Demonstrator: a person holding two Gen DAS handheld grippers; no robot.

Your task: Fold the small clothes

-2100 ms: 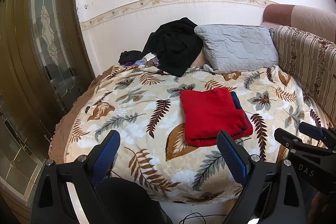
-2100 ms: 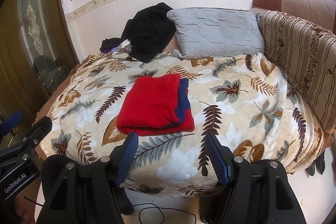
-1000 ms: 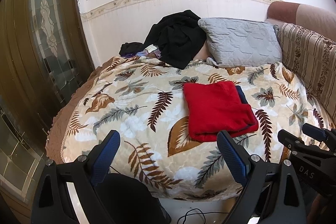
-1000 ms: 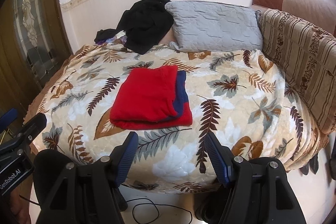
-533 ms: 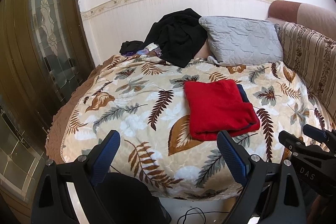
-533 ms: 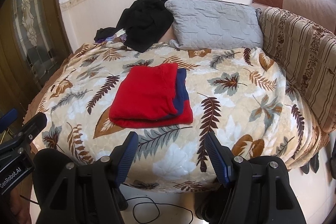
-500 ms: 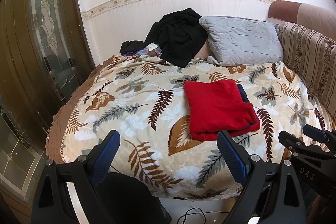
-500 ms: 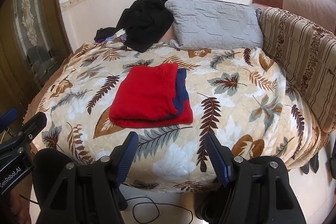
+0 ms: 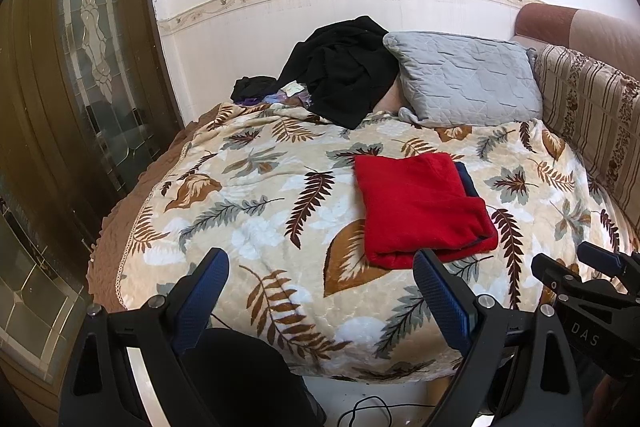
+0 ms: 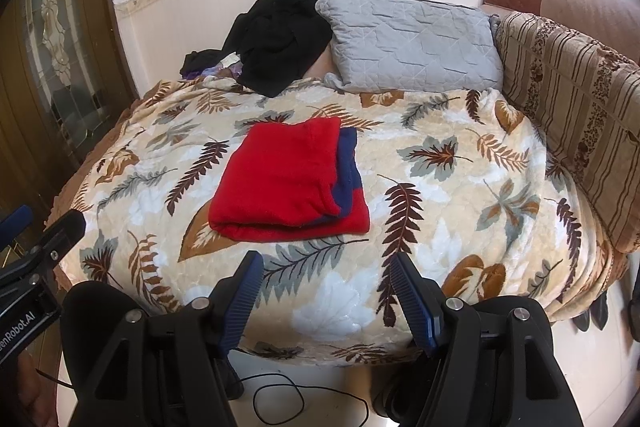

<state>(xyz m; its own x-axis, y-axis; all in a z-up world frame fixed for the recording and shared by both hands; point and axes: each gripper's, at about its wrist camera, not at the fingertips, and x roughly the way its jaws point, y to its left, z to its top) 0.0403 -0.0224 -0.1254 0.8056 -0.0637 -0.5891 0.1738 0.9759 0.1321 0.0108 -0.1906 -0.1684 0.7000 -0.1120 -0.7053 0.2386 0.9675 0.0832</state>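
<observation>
A folded red garment (image 9: 420, 207) (image 10: 280, 183) with a dark blue layer showing at its right edge lies flat on the leaf-patterned blanket (image 9: 256, 211) (image 10: 440, 195) that covers the bed. My left gripper (image 9: 320, 267) hangs open in front of the bed's near edge, nothing between its blue pads. Just as open and empty, my right gripper (image 10: 326, 267) hovers over the front edge of the bed, short of the garment. Each gripper shows at the side of the other's view.
A grey quilted pillow (image 9: 464, 83) (image 10: 412, 43) and a heap of black clothes (image 9: 340, 67) (image 10: 276, 35) lie at the back by the wall. A striped bolster (image 10: 572, 107) lines the right side. A glass-panelled door (image 9: 92, 59) stands left. A black cable (image 10: 280, 399) lies on the floor below.
Both views shifted slightly two seconds ago, the bed sliding a little lower and closer in frame; over the last half second nothing moves. Both grippers stay open.
</observation>
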